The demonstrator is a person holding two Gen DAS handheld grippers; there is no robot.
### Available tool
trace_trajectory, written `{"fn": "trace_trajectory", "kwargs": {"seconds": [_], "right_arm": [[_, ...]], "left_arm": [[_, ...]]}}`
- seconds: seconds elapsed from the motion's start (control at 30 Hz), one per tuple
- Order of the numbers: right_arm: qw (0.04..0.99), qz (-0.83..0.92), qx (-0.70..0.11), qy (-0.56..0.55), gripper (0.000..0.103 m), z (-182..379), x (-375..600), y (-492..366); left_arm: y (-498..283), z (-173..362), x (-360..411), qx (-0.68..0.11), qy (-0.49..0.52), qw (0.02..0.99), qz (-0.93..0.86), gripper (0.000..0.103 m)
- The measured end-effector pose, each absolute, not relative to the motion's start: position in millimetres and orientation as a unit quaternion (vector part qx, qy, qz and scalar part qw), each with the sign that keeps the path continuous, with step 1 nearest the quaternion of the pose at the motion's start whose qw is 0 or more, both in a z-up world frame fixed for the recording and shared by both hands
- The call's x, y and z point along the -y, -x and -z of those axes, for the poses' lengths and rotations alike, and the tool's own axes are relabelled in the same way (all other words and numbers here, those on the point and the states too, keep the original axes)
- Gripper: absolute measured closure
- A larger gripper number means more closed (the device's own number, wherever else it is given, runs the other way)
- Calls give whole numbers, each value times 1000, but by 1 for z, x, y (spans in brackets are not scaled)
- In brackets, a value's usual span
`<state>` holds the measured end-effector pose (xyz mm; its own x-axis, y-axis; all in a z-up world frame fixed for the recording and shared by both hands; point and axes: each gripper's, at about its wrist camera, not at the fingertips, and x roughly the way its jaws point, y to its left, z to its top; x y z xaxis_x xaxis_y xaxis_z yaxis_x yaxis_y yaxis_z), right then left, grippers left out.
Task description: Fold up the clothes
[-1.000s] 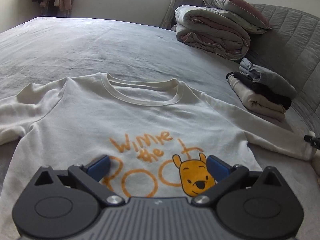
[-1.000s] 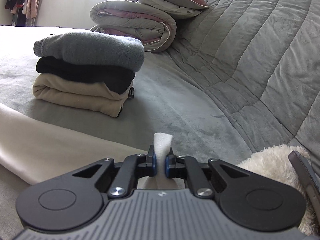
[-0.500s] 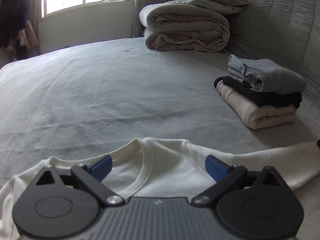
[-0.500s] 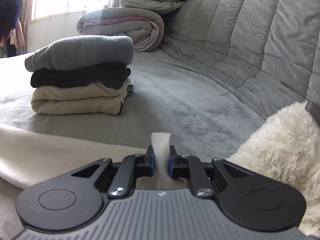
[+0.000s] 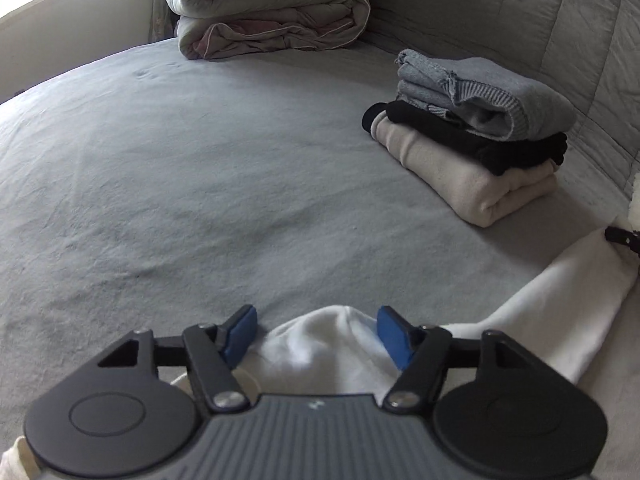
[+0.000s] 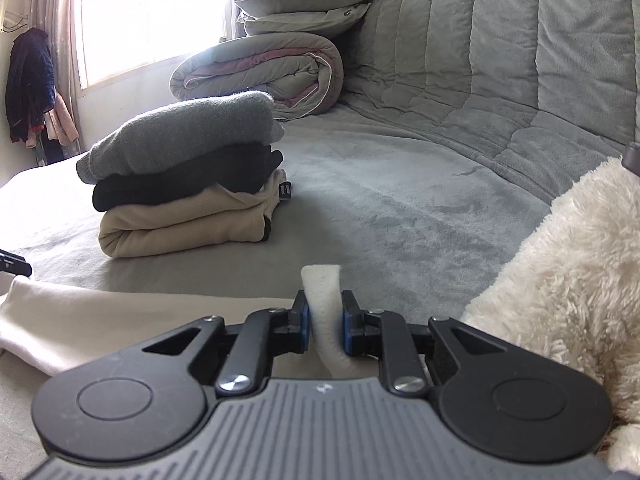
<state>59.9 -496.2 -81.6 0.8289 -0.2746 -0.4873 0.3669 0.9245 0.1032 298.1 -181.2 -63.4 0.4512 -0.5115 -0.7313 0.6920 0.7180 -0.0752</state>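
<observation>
A cream sweatshirt (image 5: 328, 344) lies on the grey bed (image 5: 200, 184). My left gripper (image 5: 316, 334) is open, its blue pads on either side of a raised fold of the sweatshirt near the shoulder. One sleeve (image 5: 576, 288) stretches off to the right. My right gripper (image 6: 323, 322) is shut on the sleeve cuff (image 6: 322, 300), which sticks up between the pads. The rest of the sleeve (image 6: 100, 320) lies flat to the left in the right wrist view.
A stack of three folded garments, grey over black over beige (image 5: 476, 136), sits at the right; it also shows in the right wrist view (image 6: 184, 176). A rolled duvet (image 5: 272, 4) and pillows (image 6: 304, 4) lie behind. A fluffy white item (image 6: 568, 280) is at right. The quilted headboard (image 6: 500, 40) rises behind.
My left gripper has moved forward over the sweatshirt from the printed chest past the collar to the shoulder edge. The right gripper keeps hold of the cuff and has shifted slightly.
</observation>
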Motion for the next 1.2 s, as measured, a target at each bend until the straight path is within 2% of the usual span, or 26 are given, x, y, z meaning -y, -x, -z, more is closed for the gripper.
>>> {"fn": "trace_trajectory", "kwargs": {"seconds": [0.03,0.07,0.1,0.17,0.23,0.27,0.33,0.43,0.53,0.63,0.67,0.7,0.77,0.87,0.9,1.07,1.13,1.2], "right_arm": [[951,169,-240,-94,82,81,495,-60],[951,170,-241,-89,81,81,493,-61],[951,171,-243,-83,81,81,492,-61],[951,176,-244,-66,81,82,487,-63],[951,204,-229,-47,91,80,482,-60],[950,220,-216,-38,91,78,480,-57],[950,243,-196,-18,92,75,475,-55],[947,265,-183,9,93,74,468,-56],[935,277,-217,34,93,79,466,-68],[918,279,-277,55,91,89,466,-87],[912,282,-291,64,87,92,466,-91],[910,288,-290,72,83,92,464,-90],[905,299,-288,88,68,94,461,-89],[915,298,-264,63,54,89,465,-79],[921,296,-248,50,52,86,468,-74],[946,280,-160,24,52,67,466,-49],[956,259,-134,26,52,60,456,-42],[968,212,-134,27,52,57,444,-42]], "left_arm": [[-295,63,182,-384,-114,843,360,51],[-291,62,182,-385,-111,842,363,65],[-287,62,182,-384,-107,842,365,87],[-277,62,176,-348,-84,865,351,93],[-266,62,170,-311,-61,887,337,95],[-261,63,166,-292,-50,896,330,95],[-251,63,161,-255,-28,914,314,95],[-252,71,164,-245,-29,923,294,95],[-260,78,189,-285,-90,914,275,91],[-259,79,201,-281,-129,916,254,83],[-259,78,202,-278,-136,921,236,70],[-259,78,202,-275,-143,925,219,50],[-257,74,197,-267,-133,933,199,30],[-244,63,190,-253,-98,942,199,29],[-238,58,190,-250,-87,943,202,29],[-197,38,203,-240,-51,934,259,30],[-181,38,215,-252,-43,920,297,35],[-166,44,230,-275,-40,898,341,47]]}}
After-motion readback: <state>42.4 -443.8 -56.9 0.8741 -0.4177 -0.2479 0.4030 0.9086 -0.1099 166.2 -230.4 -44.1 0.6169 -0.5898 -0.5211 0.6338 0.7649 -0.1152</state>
